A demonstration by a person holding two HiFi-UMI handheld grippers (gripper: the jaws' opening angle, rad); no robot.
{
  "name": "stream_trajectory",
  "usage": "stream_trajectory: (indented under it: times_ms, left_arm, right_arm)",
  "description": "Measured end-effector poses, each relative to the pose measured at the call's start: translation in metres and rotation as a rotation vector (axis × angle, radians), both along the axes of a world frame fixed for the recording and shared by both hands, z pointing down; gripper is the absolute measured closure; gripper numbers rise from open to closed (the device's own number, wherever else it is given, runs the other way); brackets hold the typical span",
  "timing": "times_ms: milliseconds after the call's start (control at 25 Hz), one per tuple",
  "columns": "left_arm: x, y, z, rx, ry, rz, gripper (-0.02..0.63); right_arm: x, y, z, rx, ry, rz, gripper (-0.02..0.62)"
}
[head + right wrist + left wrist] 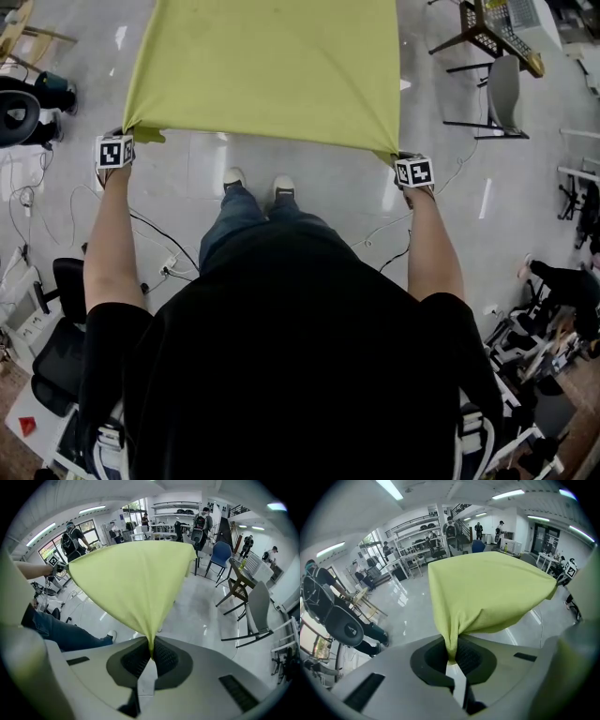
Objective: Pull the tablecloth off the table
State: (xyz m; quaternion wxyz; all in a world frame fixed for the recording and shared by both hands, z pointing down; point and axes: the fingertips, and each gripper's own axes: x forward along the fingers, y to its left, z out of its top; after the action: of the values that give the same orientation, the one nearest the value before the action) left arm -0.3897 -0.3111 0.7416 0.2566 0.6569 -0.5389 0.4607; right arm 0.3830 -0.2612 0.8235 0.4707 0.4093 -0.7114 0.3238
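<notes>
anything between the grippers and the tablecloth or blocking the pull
Nothing visible: left gripper and right gripper are each shut on a corner of the tablecloth; only floor lies toward the person's shoes.

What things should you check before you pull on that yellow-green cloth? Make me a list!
1. Left tongs pinch one corner of the tablecloth: ok.
2. Right tongs pinch the other near corner: ok.
3. Near edge stretched straight between both tongs: ok.
4. Far end of the tablecloth free of the table: cannot tell, it runs out of the head view.
5. Floor safe for stepping back: not ok, a cable lies close to the shoes.
</notes>
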Motion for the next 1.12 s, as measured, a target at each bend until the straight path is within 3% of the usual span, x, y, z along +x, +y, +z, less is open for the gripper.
stream_trajectory:
  times_ms: [560,800,1120]
  left_arm:
    - [-0.024,0.054,-0.057,0.092,0.071,0.075,0.583]
    - [-0.045,0.096,-0.079,0.133,0.075,0.099,0.583]
    - [-0.062,0.163,-0.086,0.148,0.108,0.133,0.583]
  right_arm:
    - [-0.023,0.085,-0.063,0.133,-0.002,0.151,0.577]
    - [-0.043,0.138,-0.086,0.172,0.026,0.203,0.577]
    - [-0.061,0.21,-0.108,0.209,-0.027,0.326,0.577]
